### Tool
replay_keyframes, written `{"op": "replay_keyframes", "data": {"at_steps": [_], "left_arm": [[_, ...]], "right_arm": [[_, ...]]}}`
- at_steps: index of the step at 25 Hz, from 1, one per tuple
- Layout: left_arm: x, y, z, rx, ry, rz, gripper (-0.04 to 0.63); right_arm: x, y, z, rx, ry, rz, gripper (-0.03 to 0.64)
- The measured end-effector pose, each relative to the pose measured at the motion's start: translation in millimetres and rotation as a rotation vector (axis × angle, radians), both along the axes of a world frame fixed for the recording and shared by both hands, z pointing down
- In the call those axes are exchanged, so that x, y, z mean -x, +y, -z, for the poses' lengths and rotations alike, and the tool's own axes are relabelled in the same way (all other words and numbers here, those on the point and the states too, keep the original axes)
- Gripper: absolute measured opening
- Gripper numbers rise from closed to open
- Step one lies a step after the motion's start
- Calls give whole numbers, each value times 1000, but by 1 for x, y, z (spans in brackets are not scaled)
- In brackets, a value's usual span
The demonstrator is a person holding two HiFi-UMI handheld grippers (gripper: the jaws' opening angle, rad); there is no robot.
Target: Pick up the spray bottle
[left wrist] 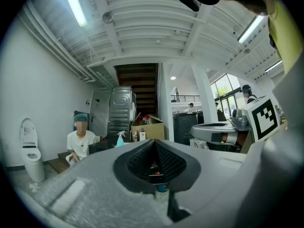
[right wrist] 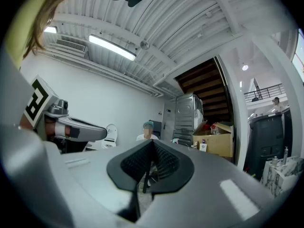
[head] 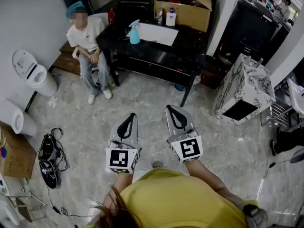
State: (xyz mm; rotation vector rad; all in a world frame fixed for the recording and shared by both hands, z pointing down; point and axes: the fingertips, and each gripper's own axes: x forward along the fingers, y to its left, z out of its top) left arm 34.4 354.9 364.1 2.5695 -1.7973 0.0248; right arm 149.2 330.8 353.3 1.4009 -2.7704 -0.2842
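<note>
A teal spray bottle (head: pixel 134 32) stands upright on the black table (head: pixel 190 49) at the far side of the room, beside a white sheet. It shows small in the left gripper view (left wrist: pixel 119 138) too. My left gripper (head: pixel 128 118) and right gripper (head: pixel 173 109) are held side by side over the marble floor, level and pointing toward the table, well short of it. On each the jaws meet at the tip with nothing between them. The left gripper (left wrist: pixel 154 144) and the right gripper (right wrist: pixel 152 144) fill the lower half of their own views.
A person (head: pixel 88 46) sits left of the table. On the table's back stand a white bottle (head: pixel 171 17) and a cardboard box (head: pixel 183 4). A marble-patterned block (head: pixel 244 89) stands right, toilets (head: pixel 33 72) left, cables and shoes (head: pixel 47 158) lower left.
</note>
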Motion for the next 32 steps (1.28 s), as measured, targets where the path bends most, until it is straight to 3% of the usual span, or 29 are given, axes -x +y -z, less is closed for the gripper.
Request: {"op": "replay_keyframes", "data": {"at_steps": [13,21,32], "left_arm": [[7,-54,-19,18,5,-8,-2],[35,-153,-35,20,20,-29,-2],[85,-298,-33,31,21,-97,-2]], "right_arm": [[5,-55,-19,32,-21,1,0],[37,-155,-36,50,12,-10,3],[97,-291,-39,70,20,-40,64]]}}
